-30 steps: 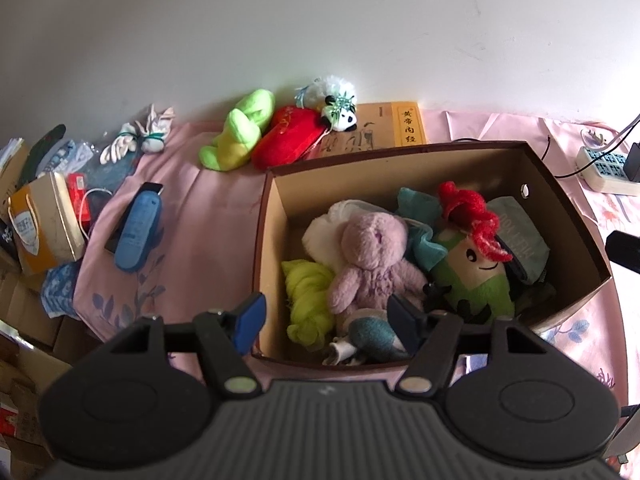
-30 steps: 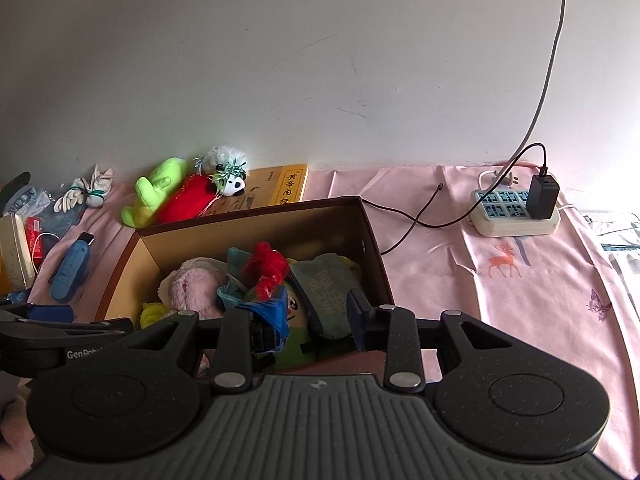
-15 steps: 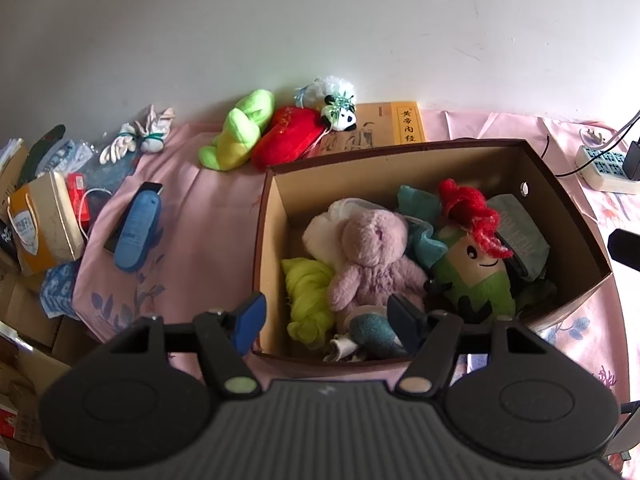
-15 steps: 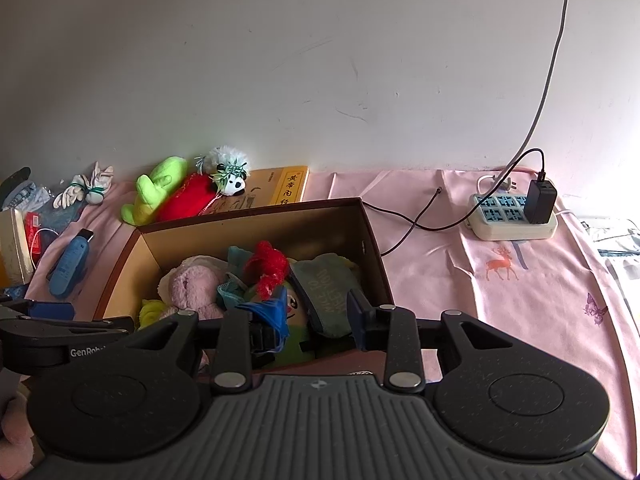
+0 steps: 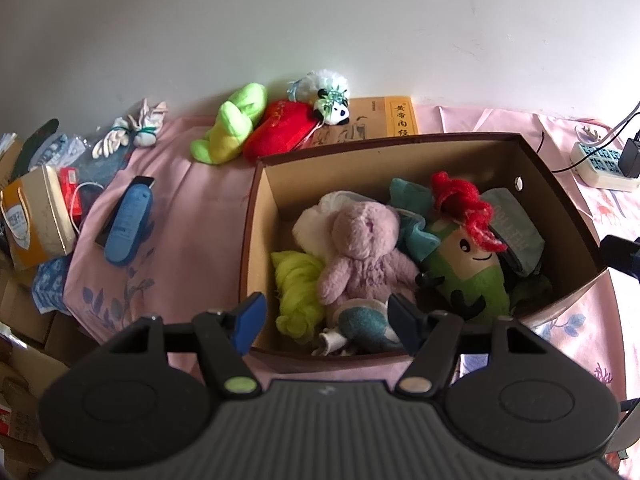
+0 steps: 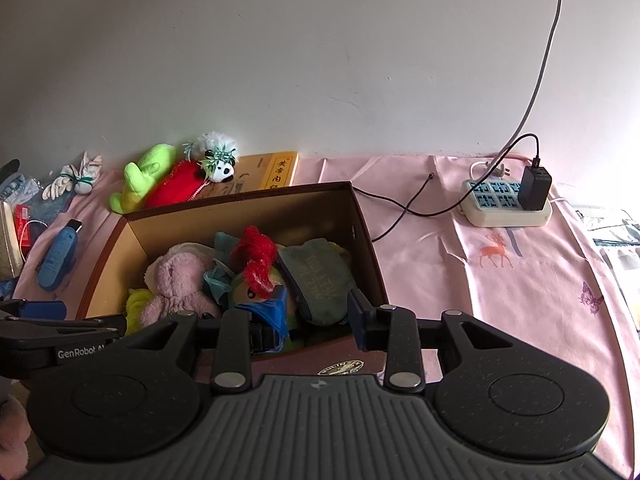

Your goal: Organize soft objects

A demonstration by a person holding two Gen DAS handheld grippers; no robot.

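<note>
A brown cardboard box (image 5: 256,208) (image 6: 366,232) holds several soft toys: a mauve plush bunny (image 5: 364,252) (image 6: 176,280), a green doll with red hair (image 5: 468,260) (image 6: 256,256), a yellow-green woolly bundle (image 5: 298,284) and a grey-green pouch (image 6: 320,276). Behind the box lie a lime plush (image 5: 232,124) (image 6: 142,176), a red plush (image 5: 284,132) (image 6: 180,184) and a small panda (image 5: 332,100) (image 6: 220,160). My left gripper (image 5: 324,316) is open and empty above the box's near edge. My right gripper (image 6: 320,316) is open and empty at the box's near right corner.
A yellow book (image 5: 380,122) lies behind the box. A blue case (image 5: 128,220), white knotted gloves (image 5: 132,132) and cartons (image 5: 36,216) sit to the left. A power strip with a black charger (image 6: 508,200) and cables lies right on the pink cloth (image 6: 500,292).
Both grippers have shifted only slightly; the views have drifted a little. The toys have not moved.
</note>
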